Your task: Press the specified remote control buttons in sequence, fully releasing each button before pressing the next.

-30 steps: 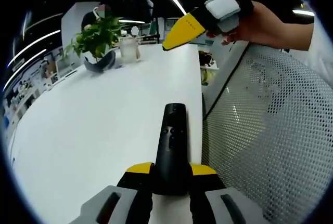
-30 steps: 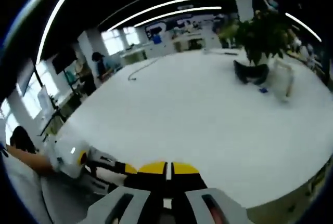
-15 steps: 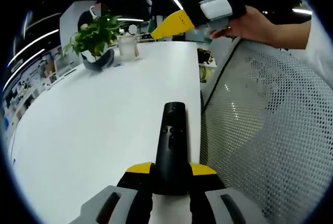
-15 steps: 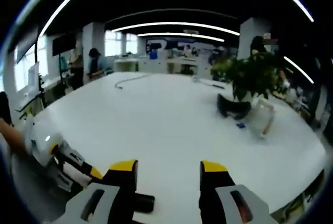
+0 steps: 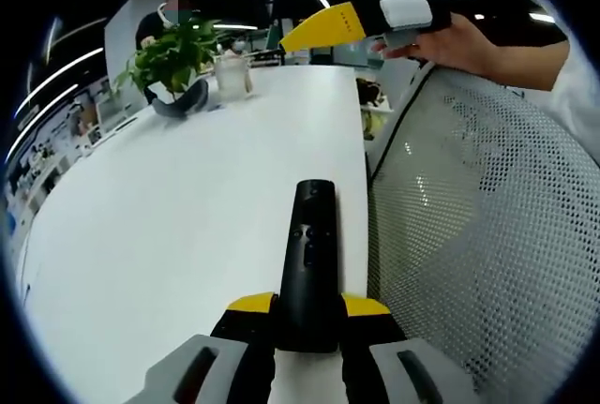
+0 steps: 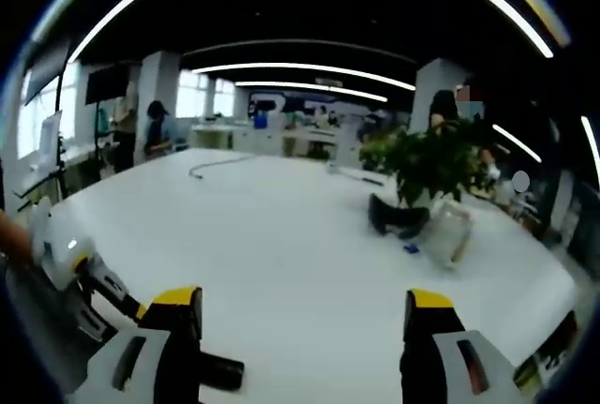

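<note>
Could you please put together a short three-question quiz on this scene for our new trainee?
1. True or false: the left gripper is shut on the remote.
2. The right gripper is: A) open, B) shut on the remote, C) shut on a cup.
3. Fill in: the plant stands on the white ____.

Key: 1 true; 2 A; 3 table.
</note>
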The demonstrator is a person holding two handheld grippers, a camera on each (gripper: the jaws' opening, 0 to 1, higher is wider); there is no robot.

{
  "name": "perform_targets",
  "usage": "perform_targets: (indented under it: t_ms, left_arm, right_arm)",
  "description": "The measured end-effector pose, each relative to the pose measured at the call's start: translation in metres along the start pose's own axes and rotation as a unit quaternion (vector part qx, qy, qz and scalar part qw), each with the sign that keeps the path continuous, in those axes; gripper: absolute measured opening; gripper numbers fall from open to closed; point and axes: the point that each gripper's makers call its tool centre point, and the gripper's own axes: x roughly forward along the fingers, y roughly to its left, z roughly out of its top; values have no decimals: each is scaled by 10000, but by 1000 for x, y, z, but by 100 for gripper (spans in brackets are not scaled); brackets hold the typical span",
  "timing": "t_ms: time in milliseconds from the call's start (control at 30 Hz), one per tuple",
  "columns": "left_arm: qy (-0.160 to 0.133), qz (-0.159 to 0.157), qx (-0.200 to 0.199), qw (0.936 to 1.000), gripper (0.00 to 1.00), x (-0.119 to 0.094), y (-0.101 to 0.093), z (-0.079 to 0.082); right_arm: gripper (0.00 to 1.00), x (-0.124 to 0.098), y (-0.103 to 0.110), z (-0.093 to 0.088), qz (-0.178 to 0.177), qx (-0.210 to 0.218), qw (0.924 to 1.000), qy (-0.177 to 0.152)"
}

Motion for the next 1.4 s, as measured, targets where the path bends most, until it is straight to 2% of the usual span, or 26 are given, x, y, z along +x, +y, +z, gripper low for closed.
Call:
perform_targets:
  t_ms: [133,300,500,833,1033,1400]
  left_arm:
    - [61,12,0,10000,24,-2,5,-3]
    - [182,-102,79,9998,24,-5,6,-5]
    - [291,-177,148,9993,23,-5,16,-5]
    - [552,-155,374,9977,23,-9,44,-6]
    - [671,-184,350,9970,23,-8,60,-7]
    - [887,-4,496,9948,23,-14,93,-11]
  right_arm:
    - [88,2,3,-4,55,-85,9999,129]
    - [81,1,2,-3,41,-96,9999,110]
    - [80,1,1,-3,-1,-142,9999,99]
    - [80,2,0,-4,-34,-174,9998,122]
    - [78,3,-1,-8,-58,-221,9995,215]
    - [77,5,2,-12,11,-210,9992,337]
